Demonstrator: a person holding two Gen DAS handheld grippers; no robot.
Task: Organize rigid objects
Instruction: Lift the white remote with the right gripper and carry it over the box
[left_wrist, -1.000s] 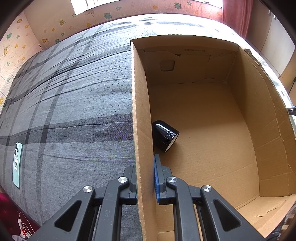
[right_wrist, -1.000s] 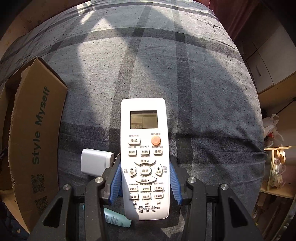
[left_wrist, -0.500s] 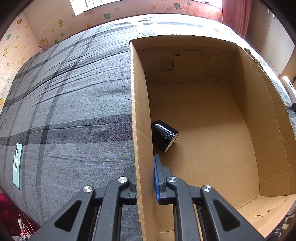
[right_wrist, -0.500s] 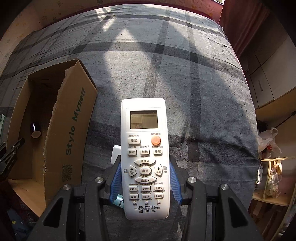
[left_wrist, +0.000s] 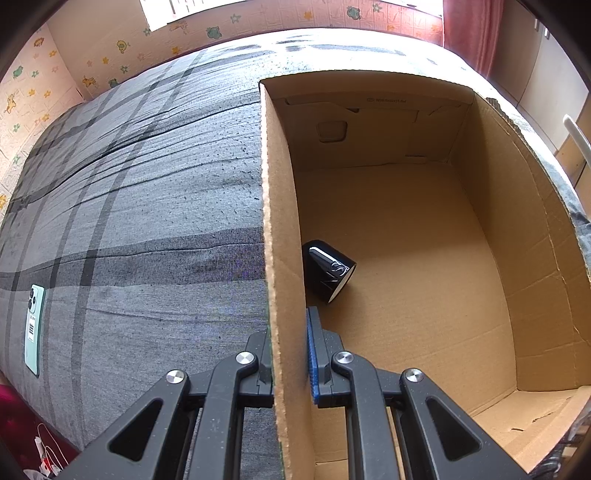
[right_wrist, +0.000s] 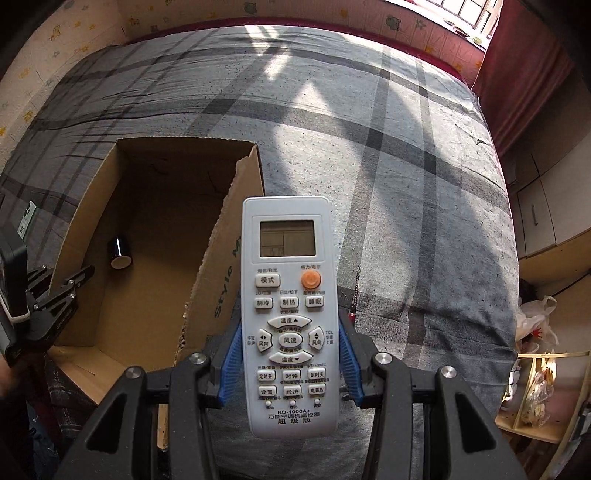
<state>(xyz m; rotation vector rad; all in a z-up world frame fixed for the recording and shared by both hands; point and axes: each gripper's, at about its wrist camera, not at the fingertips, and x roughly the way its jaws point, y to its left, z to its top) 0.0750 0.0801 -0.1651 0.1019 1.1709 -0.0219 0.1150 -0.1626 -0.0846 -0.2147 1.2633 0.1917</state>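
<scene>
Right now the right gripper (right_wrist: 291, 363) is clamped on the lower half of a white remote (right_wrist: 290, 314), its blue pads pressing both long edges; the remote is held up in the air above the grey checked bedspread (right_wrist: 406, 166), just beside the near wall of the open cardboard box (right_wrist: 155, 302). Meanwhile the left gripper (left_wrist: 290, 363) is pinched shut on the box's left wall, steadying it; a black cylinder (left_wrist: 328, 275) lies tilted on the box floor close to that wall; a green phone (left_wrist: 34, 328) lies out on the bedspread, well apart. Judging from this, the likely trouble is the remote's far end clipping the ragged box edge on the way in, which could twist it loose; dropping it from too high could knock it against the cylinder.
</scene>
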